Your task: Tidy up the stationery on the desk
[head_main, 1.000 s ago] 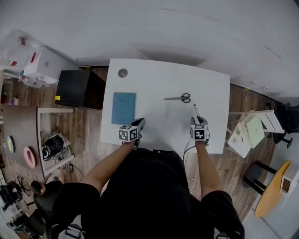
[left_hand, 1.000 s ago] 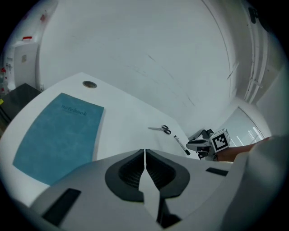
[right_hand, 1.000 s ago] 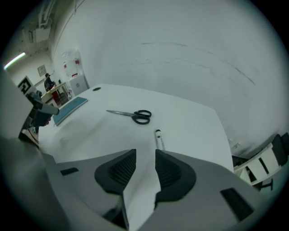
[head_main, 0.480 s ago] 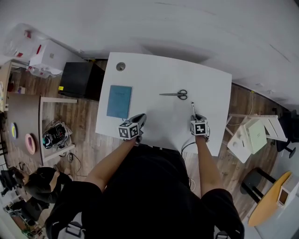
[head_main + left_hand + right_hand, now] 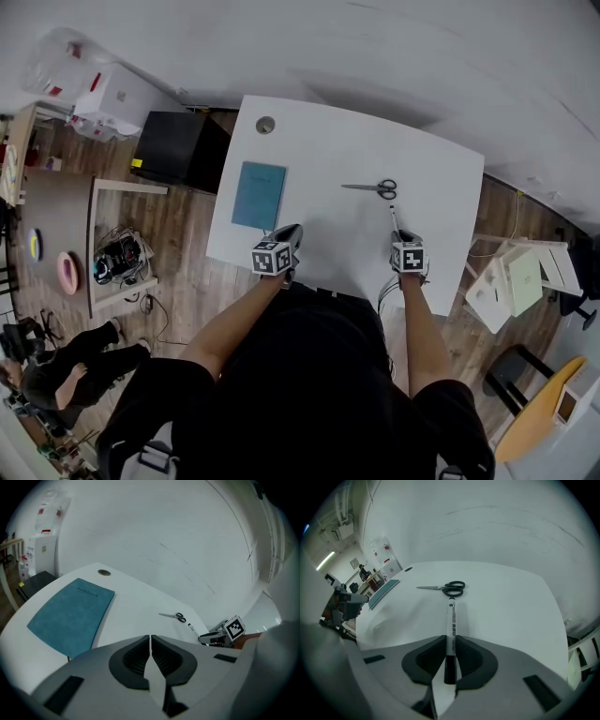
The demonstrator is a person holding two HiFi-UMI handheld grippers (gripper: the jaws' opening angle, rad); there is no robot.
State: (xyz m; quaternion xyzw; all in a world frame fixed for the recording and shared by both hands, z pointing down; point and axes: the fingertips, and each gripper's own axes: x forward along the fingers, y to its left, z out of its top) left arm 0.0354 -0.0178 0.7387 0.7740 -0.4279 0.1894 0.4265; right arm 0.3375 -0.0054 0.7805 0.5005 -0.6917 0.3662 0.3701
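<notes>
On the white desk (image 5: 328, 150) lie a teal notebook (image 5: 260, 195) at the left, black-handled scissors (image 5: 372, 187) at the middle right, and a white marker with a black cap (image 5: 395, 220) just below them. My right gripper (image 5: 405, 242) is at the marker's near end. In the right gripper view its jaws have just been closing, and the pads now press both sides of the marker (image 5: 451, 620), which still rests on the desk. My left gripper (image 5: 289, 234) hovers shut and empty near the front edge, just right of the notebook (image 5: 70, 616).
A round cable grommet (image 5: 265, 125) sits at the desk's far left corner. A black cabinet (image 5: 178, 150) stands left of the desk and a white stool (image 5: 511, 277) to its right. A person (image 5: 66, 356) crouches on the wooden floor at the lower left.
My right gripper has sunk onto the marker's near end and its jaws have closed on it. The left gripper has stayed by the notebook's near corner. The head view has shifted slightly.
</notes>
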